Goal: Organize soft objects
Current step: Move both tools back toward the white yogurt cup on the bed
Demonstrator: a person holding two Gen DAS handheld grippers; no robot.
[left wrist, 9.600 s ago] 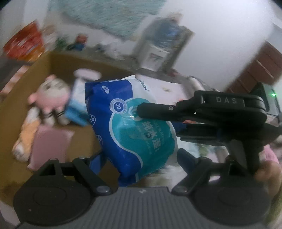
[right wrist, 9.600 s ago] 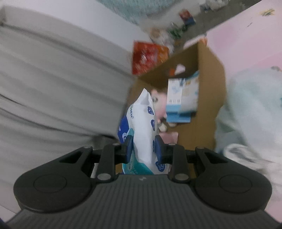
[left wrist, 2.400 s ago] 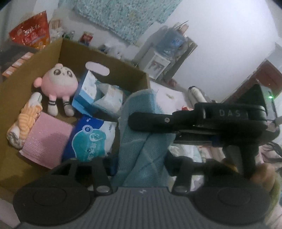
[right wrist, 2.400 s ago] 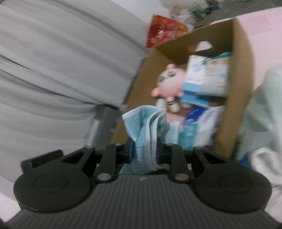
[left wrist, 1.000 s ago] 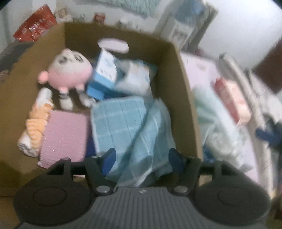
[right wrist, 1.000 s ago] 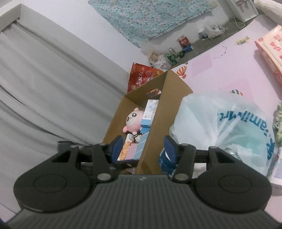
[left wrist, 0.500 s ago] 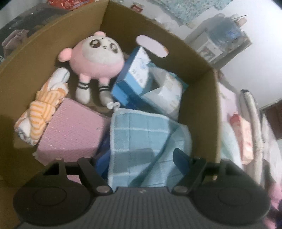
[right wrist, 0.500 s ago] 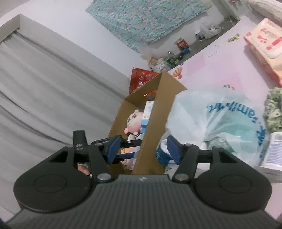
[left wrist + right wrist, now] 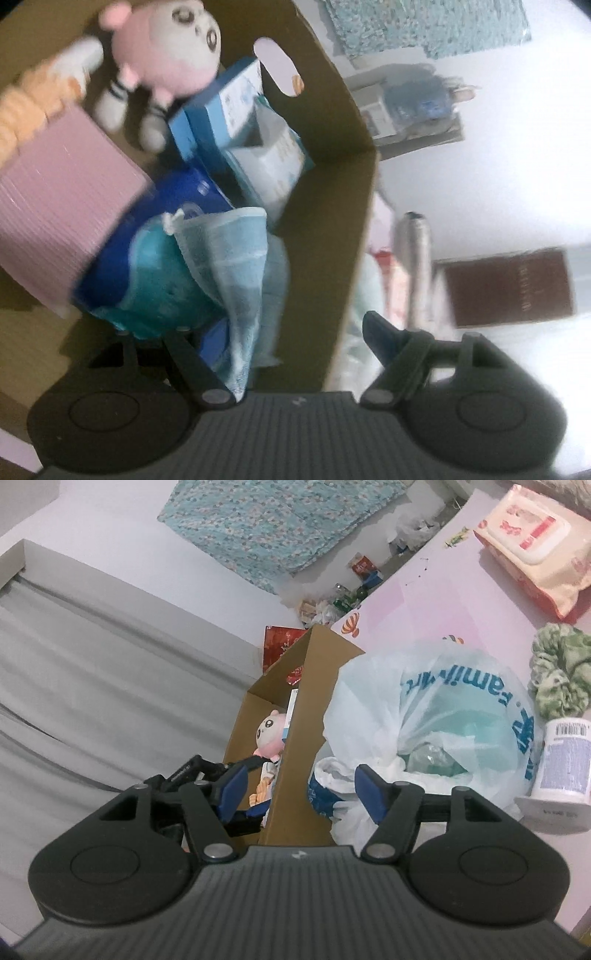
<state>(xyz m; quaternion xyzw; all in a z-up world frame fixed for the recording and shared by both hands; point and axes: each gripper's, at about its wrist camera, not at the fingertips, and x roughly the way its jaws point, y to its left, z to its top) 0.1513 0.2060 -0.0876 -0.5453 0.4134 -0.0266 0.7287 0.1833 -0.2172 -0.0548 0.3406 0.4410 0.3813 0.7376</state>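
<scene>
A cardboard box (image 9: 332,206) holds a pink plush toy (image 9: 166,48), blue tissue boxes (image 9: 236,122), a pink pad (image 9: 55,206), an orange striped cloth (image 9: 22,110), a blue wipes pack (image 9: 147,269) and a light blue towel (image 9: 236,266). My left gripper (image 9: 280,332) is open, straddling the box's near right wall; the towel drapes over its left finger. My right gripper (image 9: 299,786) is open and empty, above the box wall (image 9: 303,731) and a white plastic bag (image 9: 443,716).
On the pink mat (image 9: 424,602) lie a red-and-cream wipes pack (image 9: 532,542), a green scrunchie (image 9: 561,668) and a white bottle (image 9: 561,760). A grey curtain (image 9: 92,672) hangs left of the box. A water dispenser (image 9: 413,99) stands behind it.
The left gripper has swung right and tilted, so the box wall now sits between its fingers and the towel has bunched up, uncovering the wipes pack. The right gripper has pulled back slightly.
</scene>
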